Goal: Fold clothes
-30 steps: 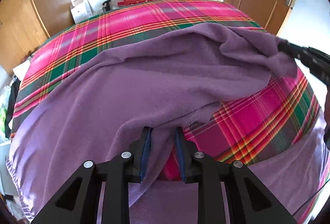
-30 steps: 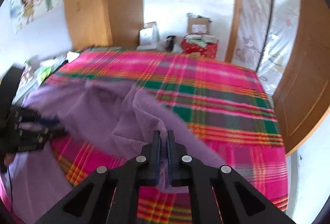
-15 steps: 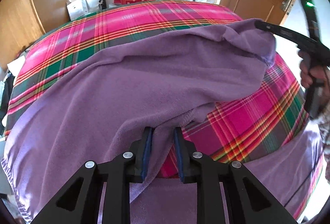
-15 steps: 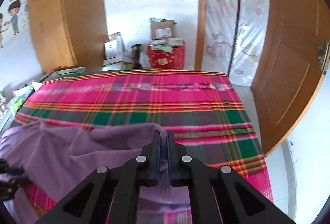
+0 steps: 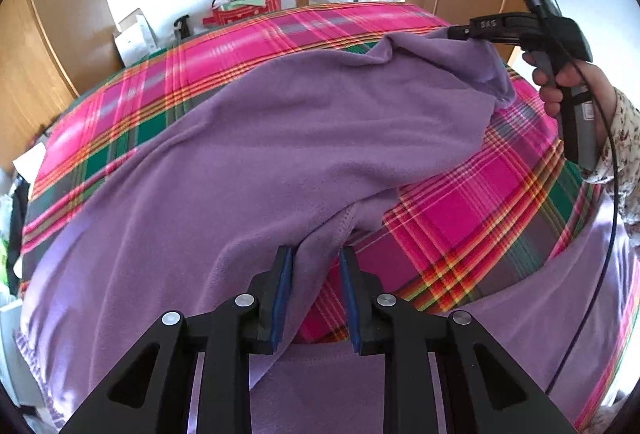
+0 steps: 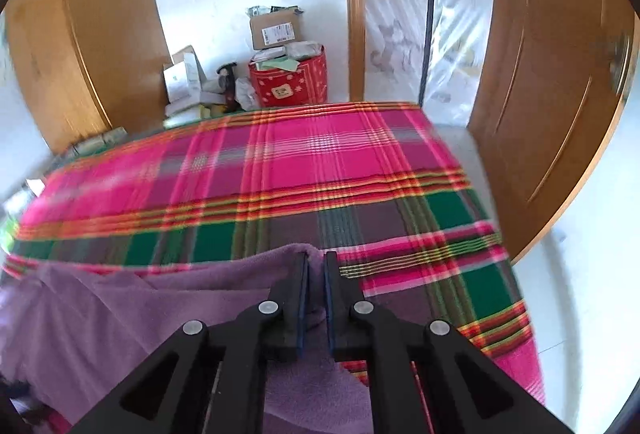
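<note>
Two hand-held grippers shared one purple fleece garment (image 5: 280, 138), each taking a separate edge so that the cloth hung as a spread sheet rather than a heap, a sensible arrangement for carrying one half over the other. The left gripper (image 5: 316, 294) stood at a moderate gap with a bunched fold of fleece running between its blue pads (image 5: 280, 298); its jaws were opening at this moment, and the cloth lay against the left pad while a sliver of bedcover showed beside the right one. The right gripper (image 6: 315, 298) stood at a narrow gap, also opening, with a thin edge of the garment (image 6: 160, 314) pinched between its pads and lifted clear of the bed. In the left wrist view the right gripper (image 5: 468, 32) appeared at far right, held by a hand (image 5: 568, 82) in a floral sleeve (image 5: 624, 138), raising the garment's far corner. Most of the fleece draped across the near half of the bed. Its surface was a pink, green and orange plaid bedcover (image 6: 320, 162), flat and soft. Behind the bed stood a red bin (image 6: 290, 82), cardboard boxes (image 6: 276, 28), wooden doors (image 6: 552, 54) and a plastic-covered doorway (image 6: 400, 14).
</note>
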A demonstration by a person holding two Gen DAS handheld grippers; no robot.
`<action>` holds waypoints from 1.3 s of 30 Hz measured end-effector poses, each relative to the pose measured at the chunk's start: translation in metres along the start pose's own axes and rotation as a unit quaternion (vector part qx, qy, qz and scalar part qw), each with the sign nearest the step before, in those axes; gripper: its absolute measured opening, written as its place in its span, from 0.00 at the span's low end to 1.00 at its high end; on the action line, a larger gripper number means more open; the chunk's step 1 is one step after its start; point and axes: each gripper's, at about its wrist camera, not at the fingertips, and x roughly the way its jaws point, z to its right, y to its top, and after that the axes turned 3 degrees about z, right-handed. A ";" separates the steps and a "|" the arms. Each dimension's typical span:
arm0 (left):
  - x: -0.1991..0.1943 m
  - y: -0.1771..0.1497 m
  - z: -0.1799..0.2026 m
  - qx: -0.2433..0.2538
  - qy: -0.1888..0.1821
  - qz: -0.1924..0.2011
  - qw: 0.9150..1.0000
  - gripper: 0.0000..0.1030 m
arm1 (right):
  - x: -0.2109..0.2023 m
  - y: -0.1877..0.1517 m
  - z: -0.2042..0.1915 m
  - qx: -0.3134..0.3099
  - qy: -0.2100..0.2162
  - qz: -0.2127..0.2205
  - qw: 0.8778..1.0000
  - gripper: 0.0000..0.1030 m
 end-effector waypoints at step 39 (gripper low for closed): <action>0.003 -0.003 -0.009 -0.040 -0.005 -0.001 0.999 0.14 | -0.030 -0.075 0.028 0.135 0.040 -0.028 0.990 0.35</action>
